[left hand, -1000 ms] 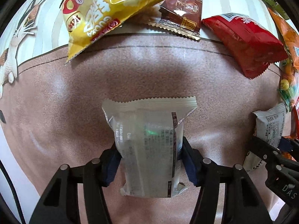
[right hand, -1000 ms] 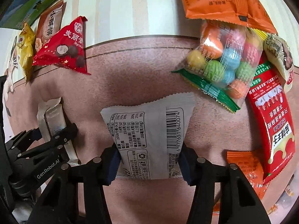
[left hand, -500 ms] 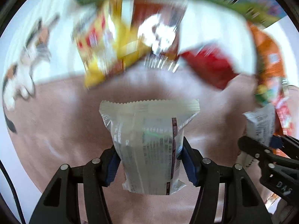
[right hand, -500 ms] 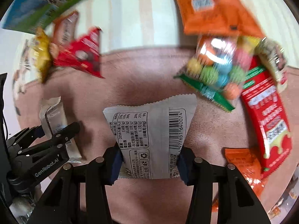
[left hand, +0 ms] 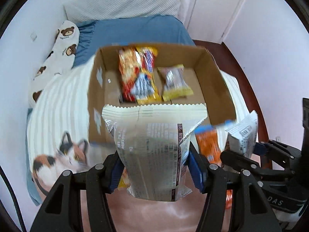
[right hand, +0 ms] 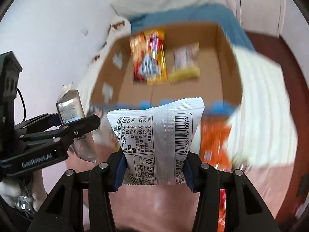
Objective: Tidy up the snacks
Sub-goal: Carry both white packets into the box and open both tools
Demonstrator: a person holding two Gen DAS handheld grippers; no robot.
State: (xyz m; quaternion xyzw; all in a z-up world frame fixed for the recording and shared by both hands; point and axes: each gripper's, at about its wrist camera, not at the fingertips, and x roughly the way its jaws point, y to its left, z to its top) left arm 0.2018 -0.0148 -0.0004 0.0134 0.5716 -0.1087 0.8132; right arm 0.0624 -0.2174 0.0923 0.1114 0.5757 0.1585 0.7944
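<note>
While you carry both packets toward the cardboard box (left hand: 216, 81), keep each grip steady, since a slack film wrapper may slide once it is off the bedding. Your left gripper (left hand: 156, 169) is clamped on a pale, silvery packet (left hand: 152, 150) at its lower half, and your right gripper (right hand: 154, 169), whose jaws have just closed a little further, pinches a white packet with a barcode (right hand: 158, 133) the same way. Both packets hang in the air, short of the box's near wall and above the pink blanket (left hand: 154, 216).

I would clear that near wall before lowering, then set each packet flat on the bare cardboard floor to the right of the snacks already inside, one hand at a time so the grippers do not knock together. Let go only when the packet is low in the box.

Counted: two held packets, one box, and inside it about three bags, an orange-red one (left hand: 127, 73), a yellow one (left hand: 147, 77) and a yellow-edged clear one (left hand: 174, 83); blur makes that uncertain. At least one orange bag (left hand: 208, 145) waits outside the box.
</note>
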